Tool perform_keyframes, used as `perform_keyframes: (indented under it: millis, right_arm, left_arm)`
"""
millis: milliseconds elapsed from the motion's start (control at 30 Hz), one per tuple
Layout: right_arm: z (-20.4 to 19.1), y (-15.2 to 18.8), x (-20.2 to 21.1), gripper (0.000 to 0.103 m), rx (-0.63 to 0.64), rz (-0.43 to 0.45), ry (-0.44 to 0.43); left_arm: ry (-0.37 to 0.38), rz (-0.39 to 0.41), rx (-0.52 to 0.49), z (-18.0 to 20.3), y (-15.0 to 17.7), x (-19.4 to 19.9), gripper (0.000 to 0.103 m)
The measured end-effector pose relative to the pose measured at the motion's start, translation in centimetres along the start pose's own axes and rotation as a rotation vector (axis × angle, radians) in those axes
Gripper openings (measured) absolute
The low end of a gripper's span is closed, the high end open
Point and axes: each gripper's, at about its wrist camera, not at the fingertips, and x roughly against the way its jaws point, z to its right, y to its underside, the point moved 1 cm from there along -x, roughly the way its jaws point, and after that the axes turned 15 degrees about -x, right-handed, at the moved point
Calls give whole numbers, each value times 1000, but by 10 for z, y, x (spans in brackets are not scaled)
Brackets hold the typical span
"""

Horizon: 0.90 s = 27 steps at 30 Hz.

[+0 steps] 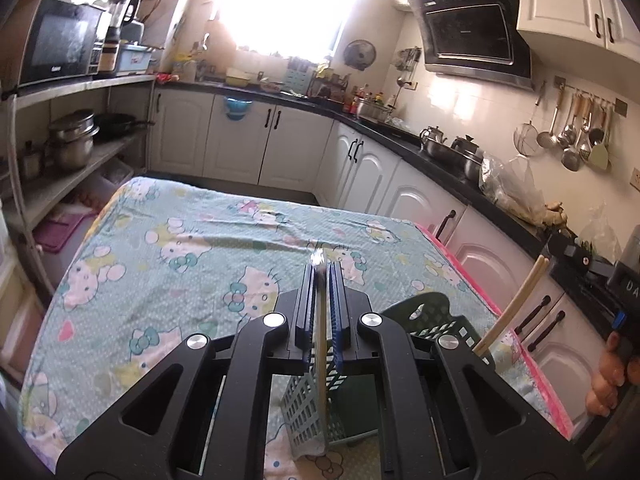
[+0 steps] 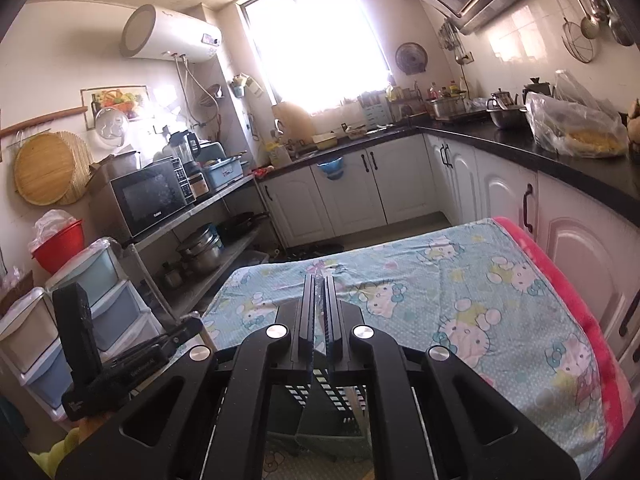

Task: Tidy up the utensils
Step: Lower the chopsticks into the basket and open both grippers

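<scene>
- Kitchen counters and white cabinets are ringing a table under a cartoon-cat cloth [image 1: 180,240].
- Left gripper [image 1: 320,276] is pinching a flat utensil [image 1: 319,344], metal tip poking past the fingertips, long axis running down the frame's centre.
- Green slotted basket [image 1: 434,318] is sitting directly beneath and just right of those clenched jaws, so the drop lies downward.
- Chopsticks [image 1: 512,304] are slanting up at centre right, seemingly carried by the other hand.
- Right gripper [image 2: 319,286] is clamped nearly shut on something thin; the dark basket [image 2: 324,420] is lying below it.
</scene>
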Motion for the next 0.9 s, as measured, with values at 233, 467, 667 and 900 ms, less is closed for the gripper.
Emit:
perform_keyframes:
  millis: [233, 467, 667, 900]
  right_arm:
    - [7, 7, 4, 15, -14, -4, 20]
    - [16, 14, 7, 26, -31, -10, 41]
    - [22, 17, 9, 33, -32, -17, 57]
    - [27, 23, 12, 40, -25, -31, 70]
  left_arm:
    - [4, -14, 10, -3, 4, 4, 6]
    - [13, -7, 3, 0, 5, 15, 30]
    - [19, -6, 7, 2, 9, 24, 47]
    - [4, -6, 16, 1, 16, 36, 60]
